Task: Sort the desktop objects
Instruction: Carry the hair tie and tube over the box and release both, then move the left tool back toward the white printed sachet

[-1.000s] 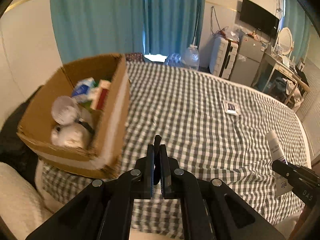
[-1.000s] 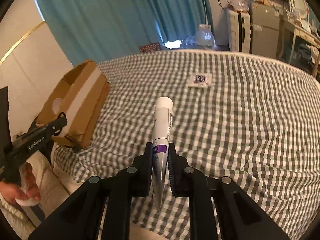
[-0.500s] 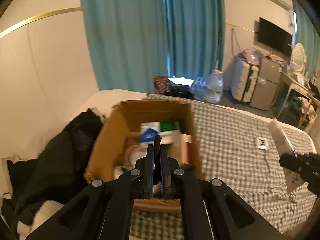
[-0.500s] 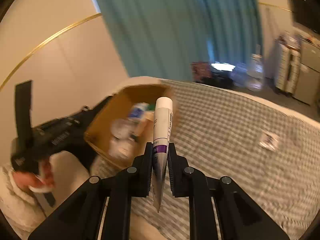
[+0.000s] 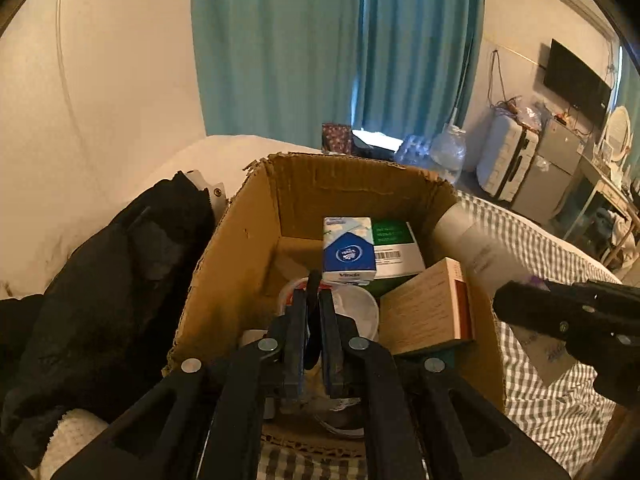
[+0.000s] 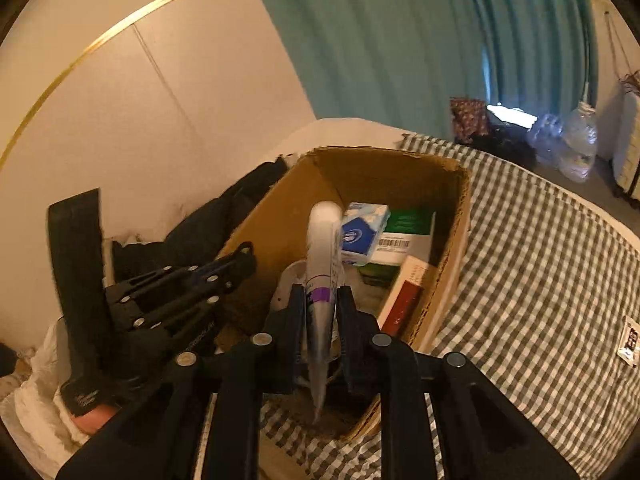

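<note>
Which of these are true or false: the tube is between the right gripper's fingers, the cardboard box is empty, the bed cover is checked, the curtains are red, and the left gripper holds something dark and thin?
1. The white tube sits between the right gripper fingers. True; its jaws have just been opening.
2. The cardboard box is empty. False: it holds a blue tissue pack, a green-and-white carton and more.
3. The bed cover is checked. True.
4. The curtains are red. False: they are teal.
5. A dark, thin thing stands between the left gripper fingers. True.
</note>
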The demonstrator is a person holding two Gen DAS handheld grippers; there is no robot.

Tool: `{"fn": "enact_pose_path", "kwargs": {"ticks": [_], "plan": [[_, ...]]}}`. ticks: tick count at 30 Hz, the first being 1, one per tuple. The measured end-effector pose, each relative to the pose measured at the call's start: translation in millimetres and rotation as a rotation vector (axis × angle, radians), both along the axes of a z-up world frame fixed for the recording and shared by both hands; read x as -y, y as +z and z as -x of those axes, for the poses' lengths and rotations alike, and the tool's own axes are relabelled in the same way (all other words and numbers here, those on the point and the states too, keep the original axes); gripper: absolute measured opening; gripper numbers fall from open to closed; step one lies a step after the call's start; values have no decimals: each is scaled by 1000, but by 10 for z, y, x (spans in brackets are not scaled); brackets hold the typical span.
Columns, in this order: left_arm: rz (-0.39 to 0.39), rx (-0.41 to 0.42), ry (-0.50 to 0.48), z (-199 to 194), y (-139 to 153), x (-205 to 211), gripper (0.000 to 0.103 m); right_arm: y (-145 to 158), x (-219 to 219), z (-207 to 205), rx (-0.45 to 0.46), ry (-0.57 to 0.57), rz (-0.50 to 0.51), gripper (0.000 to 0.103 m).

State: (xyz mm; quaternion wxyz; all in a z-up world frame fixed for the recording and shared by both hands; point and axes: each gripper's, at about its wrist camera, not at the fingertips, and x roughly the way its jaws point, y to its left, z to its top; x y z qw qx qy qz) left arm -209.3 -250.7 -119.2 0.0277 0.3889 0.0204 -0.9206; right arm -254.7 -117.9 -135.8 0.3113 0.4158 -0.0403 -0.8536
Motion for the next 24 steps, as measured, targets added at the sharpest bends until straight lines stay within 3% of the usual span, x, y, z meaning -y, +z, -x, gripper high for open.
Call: {"fn": "enact_pose_path", "kwargs": {"ticks": [1, 2, 3, 4, 9, 13, 17, 22, 24], "plan": [[10, 19, 1, 5, -25, -8, 32, 14, -14, 3, -6, 3, 8, 33], [33, 46, 16, 13, -47, -16, 47, 38, -41, -11, -15, 4, 24, 48], [52, 58, 34, 8, -54, -16, 77, 67, -78, -26, -24, -4, 34, 56], [70, 60, 58, -16, -43, -17, 90, 117, -155, -61, -39, -18, 53, 56], [69, 52, 100, -169, 160, -39, 94, 395, -595, -231, -94, -77, 62, 56], [85, -8, 114, -430, 447, -263, 99, 542, -1022, -419, -135, -139, 39, 56], [85, -68, 55, -674, 608, -654, 101, 640, -1532, -718, -207, -229, -61, 56], [41, -91, -12, -865, 743, -1287, 102, 749, -2132, -1097, -247, -322, -107, 56], [3, -104, -28, -920, 802, -1492, 102, 806, -2345, -1244, -256, -361, -133, 64]]}}
